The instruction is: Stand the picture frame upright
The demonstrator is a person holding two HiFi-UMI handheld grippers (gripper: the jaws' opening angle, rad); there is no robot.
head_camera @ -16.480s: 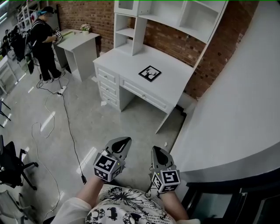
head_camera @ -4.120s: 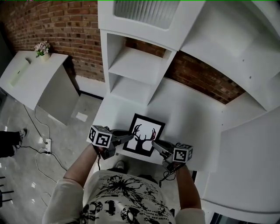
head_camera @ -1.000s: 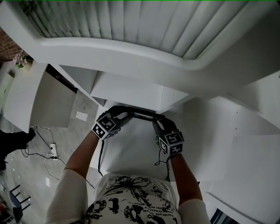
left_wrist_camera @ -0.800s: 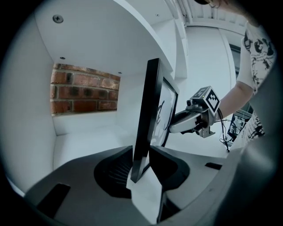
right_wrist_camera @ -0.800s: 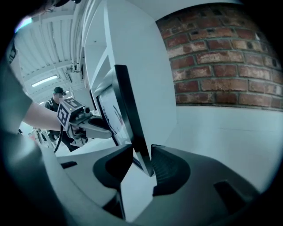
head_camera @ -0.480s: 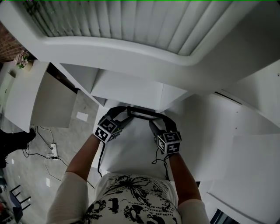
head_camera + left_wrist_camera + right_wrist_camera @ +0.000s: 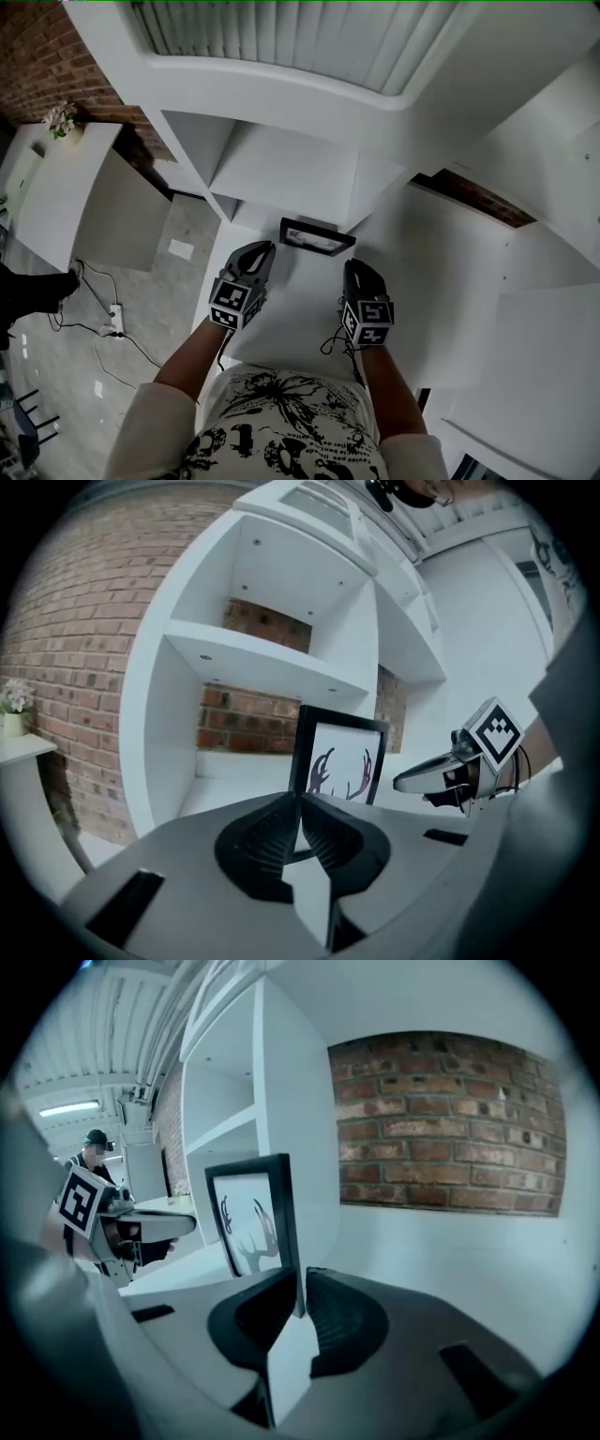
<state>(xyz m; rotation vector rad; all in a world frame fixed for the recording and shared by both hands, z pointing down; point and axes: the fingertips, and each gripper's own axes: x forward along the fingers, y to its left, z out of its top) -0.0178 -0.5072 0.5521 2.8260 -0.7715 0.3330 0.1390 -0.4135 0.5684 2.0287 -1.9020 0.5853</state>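
The picture frame (image 7: 317,237) stands upright on the white desk (image 7: 298,298), at the foot of the white shelf unit (image 7: 281,169) that rises from the back of the desk. It has a black border and a white sheet printed with dark antlers, and the print faces me. From my head camera I see mostly its top edge. I cannot tell whether its back leans on the shelf unit or stands free just in front of it.

My left gripper (image 7: 264,247) hovers over the desk just short of the frame's left end, clear of it. Its jaws have just been closing and now sit drawn together at the tips, with nothing between them. In the left gripper view the frame (image 7: 339,761) shows beyond the joined tips (image 7: 300,799), with my other gripper (image 7: 412,780) off to the right.

My right gripper (image 7: 354,265) hovers near the frame's right end, also clear of it. Its jaws have just been closing too; only a thin slit is left, and they hold nothing. In the right gripper view the frame (image 7: 253,1222) stands past the jaw tips (image 7: 302,1281).

A red brick wall (image 7: 450,1119) runs behind the desk. To my left is a smaller white table (image 7: 66,197) with a pot of flowers (image 7: 63,117), and cables (image 7: 112,323) lie on the grey floor.
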